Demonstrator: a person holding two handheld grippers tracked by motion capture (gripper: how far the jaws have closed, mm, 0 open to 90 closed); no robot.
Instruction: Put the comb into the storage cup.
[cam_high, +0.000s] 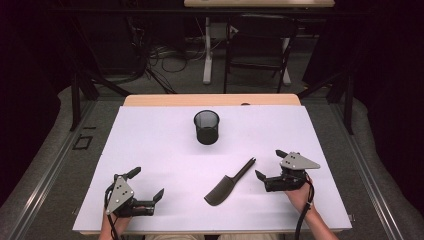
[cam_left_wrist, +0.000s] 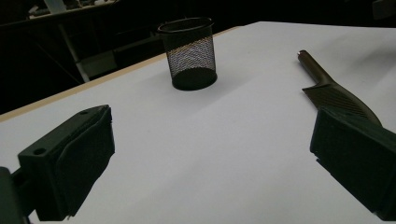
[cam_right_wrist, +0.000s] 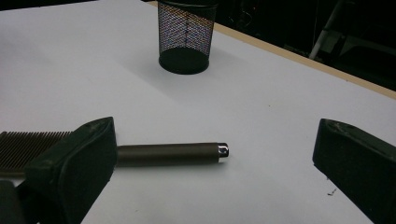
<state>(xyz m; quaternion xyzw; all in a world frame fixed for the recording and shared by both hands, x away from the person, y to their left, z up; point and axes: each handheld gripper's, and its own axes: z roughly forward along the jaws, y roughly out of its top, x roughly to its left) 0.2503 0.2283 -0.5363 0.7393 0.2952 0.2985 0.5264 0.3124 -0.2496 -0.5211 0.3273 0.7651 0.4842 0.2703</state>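
A black mesh cup (cam_high: 206, 127) stands upright at the middle back of the white sheet (cam_high: 150, 145). A dark tool with a ridged flat head and a round handle (cam_high: 227, 184) lies flat in front of it, handle pointing toward the back right. My left gripper (cam_high: 146, 183) rests open at the front left, apart from the tool. My right gripper (cam_high: 270, 164) is open just right of the handle's end. In the left gripper view the cup (cam_left_wrist: 189, 53) and the tool (cam_left_wrist: 334, 93) lie ahead of my open left gripper (cam_left_wrist: 212, 158). In the right gripper view the handle (cam_right_wrist: 168, 154) lies between the jaws of my open right gripper (cam_right_wrist: 215, 163), with the cup (cam_right_wrist: 186, 35) beyond.
The sheet covers a wooden table whose far edge (cam_high: 210, 100) shows bare. Behind it stand a black chair (cam_high: 260, 55) and a white desk leg (cam_high: 207, 50), with cables (cam_high: 160, 55) on the floor. Dark frame struts (cam_high: 77, 95) flank the table.
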